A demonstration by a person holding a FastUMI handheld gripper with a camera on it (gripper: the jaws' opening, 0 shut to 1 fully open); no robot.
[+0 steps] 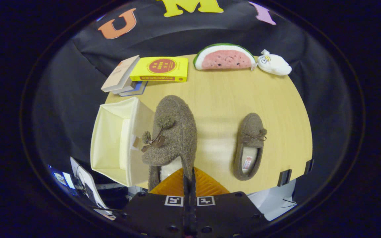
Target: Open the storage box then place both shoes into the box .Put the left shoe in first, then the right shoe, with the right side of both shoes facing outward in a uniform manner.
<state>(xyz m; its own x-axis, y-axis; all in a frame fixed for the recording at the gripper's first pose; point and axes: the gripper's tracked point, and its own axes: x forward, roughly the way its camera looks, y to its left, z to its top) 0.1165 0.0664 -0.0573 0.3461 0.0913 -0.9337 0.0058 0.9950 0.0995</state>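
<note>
My claw pinches the heel edge of a fuzzy brown slipper, lifted beside the open cream fabric box at the worktop's left edge.

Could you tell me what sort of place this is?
Probably a staged recording booth: a wooden table against black cloth, with household props, namely books, plush toys and a storage box. The gripper clamps a slipper.

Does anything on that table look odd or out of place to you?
One thing: a fuzzy brown shoe hangs lifted off the table, pinched by its heel edge in the closed tongs, beside the open cream storage box. Its mate lies flat further right. Nothing looks spilled or damaged.
</note>
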